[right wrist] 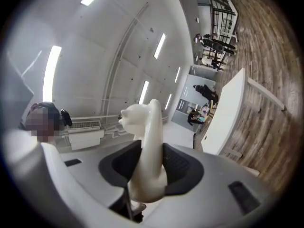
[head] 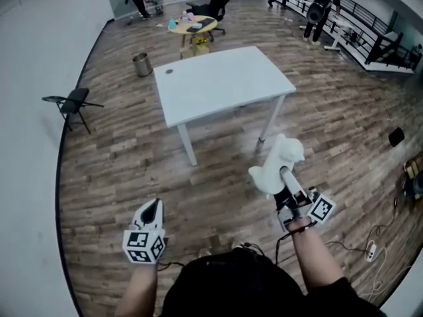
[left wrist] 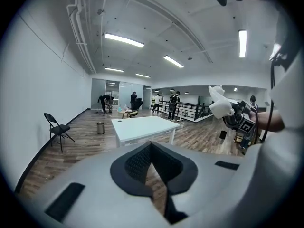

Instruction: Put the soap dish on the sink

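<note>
A white, curvy soap dish (head: 277, 160) is held up in the air, with my right gripper (head: 285, 182) shut on its lower part. In the right gripper view the soap dish (right wrist: 147, 141) stands upright between the dark pads (right wrist: 178, 167), which press on both its sides. The left gripper view shows the soap dish (left wrist: 217, 103) from the side, at the right. My left gripper (head: 149, 211) hangs low at the left, its jaws together with nothing between them (left wrist: 152, 172). No sink shows in any view.
A white table (head: 221, 84) stands ahead on the wooden floor. Behind it are a small round table (head: 192, 26) with items and a metal bin (head: 141, 64). A folding chair (head: 71, 104) stands by the left wall. People move about at the back, and cables (head: 370, 246) lie at the right.
</note>
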`<state>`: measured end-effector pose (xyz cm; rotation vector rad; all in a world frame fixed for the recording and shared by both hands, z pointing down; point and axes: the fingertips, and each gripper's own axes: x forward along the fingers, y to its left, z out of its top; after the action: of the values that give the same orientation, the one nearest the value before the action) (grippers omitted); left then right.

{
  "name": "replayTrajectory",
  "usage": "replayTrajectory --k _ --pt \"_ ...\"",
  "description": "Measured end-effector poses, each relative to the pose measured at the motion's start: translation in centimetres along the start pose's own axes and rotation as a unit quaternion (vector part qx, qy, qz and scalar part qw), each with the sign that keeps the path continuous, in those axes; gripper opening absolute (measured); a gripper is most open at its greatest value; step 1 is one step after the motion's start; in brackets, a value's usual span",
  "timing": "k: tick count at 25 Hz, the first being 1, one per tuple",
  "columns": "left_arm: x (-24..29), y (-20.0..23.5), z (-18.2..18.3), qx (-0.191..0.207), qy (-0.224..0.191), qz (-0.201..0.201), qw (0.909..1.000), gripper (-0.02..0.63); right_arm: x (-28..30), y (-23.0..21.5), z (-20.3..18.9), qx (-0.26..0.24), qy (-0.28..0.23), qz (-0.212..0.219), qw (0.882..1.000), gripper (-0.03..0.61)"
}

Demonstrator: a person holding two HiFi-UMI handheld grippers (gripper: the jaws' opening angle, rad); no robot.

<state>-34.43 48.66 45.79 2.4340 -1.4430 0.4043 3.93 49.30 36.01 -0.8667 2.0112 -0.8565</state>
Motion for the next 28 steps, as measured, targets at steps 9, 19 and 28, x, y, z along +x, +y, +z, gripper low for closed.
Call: replayTrajectory --k 9,19,28 --pt "1.5 -4.0 1.9 0.021 -0.018 -0.020 0.9994 -0.011 -2.2 0.9 1.5 -0.002 0.006 0.015 1.000 0.146" --pt "4.3 -8.0 3.5 0.038 -0.024 -0.027 0.9986 -0.011 -4.4 -1.8 3.9 -0.022 0.026 -0.024 0.999 0.145" --pt "9.5 -9.4 7.0 0.045 -0.034 -0.017 0.9982 -0.011 -1.3 -6.2 4.8 -0.065 0.076 -0.062 0.993 0.144"
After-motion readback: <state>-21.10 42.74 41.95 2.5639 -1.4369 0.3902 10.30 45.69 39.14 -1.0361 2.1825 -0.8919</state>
